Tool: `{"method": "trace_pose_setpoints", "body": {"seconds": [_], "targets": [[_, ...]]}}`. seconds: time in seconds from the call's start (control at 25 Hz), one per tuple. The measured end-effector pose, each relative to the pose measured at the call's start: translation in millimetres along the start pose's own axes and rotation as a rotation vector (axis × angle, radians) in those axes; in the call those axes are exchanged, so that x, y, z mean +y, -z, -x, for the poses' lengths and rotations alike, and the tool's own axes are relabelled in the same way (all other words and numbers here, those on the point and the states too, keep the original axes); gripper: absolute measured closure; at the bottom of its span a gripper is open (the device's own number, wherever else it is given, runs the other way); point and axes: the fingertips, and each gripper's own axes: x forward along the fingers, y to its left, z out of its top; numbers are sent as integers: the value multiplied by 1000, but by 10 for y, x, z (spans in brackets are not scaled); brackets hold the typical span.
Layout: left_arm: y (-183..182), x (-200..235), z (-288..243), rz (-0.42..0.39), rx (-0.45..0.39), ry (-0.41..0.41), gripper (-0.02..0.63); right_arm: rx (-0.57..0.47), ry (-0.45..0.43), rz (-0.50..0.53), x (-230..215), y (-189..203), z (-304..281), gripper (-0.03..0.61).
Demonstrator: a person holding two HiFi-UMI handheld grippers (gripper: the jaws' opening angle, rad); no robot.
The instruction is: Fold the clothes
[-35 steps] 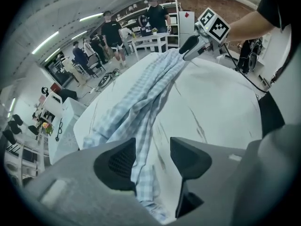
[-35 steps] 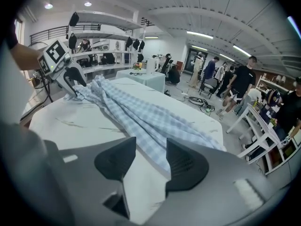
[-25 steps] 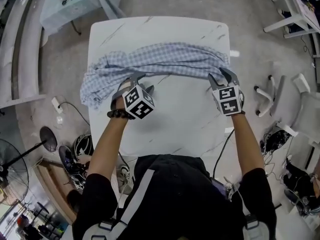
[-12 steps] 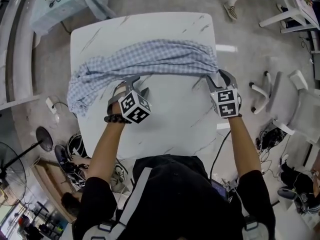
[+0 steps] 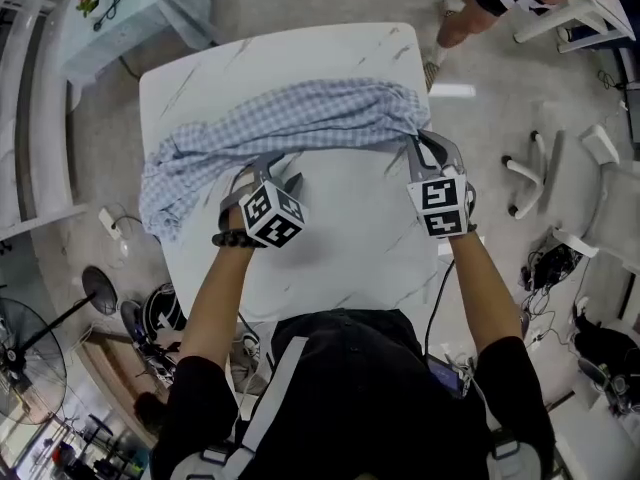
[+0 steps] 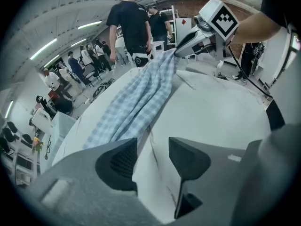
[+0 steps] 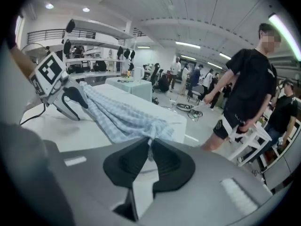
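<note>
R gripper (image 7: pixel 150 147): jaws just closed nearly shut, pinching the checked shirt (image 5: pixel 300 118) at the table's (image 5: pixel 340 218) right edge; pinched bit hidden betw. the pads. L gripper (image 5: pixel 275 165): jaws part open, just narrowed a touch, only bare tabletop betw. them. 1 shirt, bunched across table's far half, left end spilling over the edge. Beyond table: 1 bystander (image 7: pixel 249 93), cut off in head view.

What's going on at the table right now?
A person is working a blue checked shirt, bunched across the white table, with two handheld grippers. The right gripper has just closed its jaws on the shirt's right end. The left gripper sits at the near edge, jaws apart, nothing between them yet.
</note>
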Motion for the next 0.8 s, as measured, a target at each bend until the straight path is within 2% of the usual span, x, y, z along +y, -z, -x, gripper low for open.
{"method": "trace_pose_setpoints", "body": {"seconds": [0.2, 0.32, 0.48, 0.68, 0.8], "targets": [[-194, -182, 32, -49, -68, 11, 393, -78, -115, 38, 601, -340, 204, 538], [-482, -388, 114, -89, -187, 29, 393, -122, -194, 15, 933, -542, 342, 538], [-782, -658, 253, -67, -313, 92, 414, -164, -286, -41, 1212, -769, 521, 538], [-919, -704, 390, -45, -360, 67, 400, -178, -357, -98, 1294, -880, 691, 538], [-973, -699, 435, -80, -373, 46, 373, -184, -365, -143, 1295, -877, 740, 538]]}}
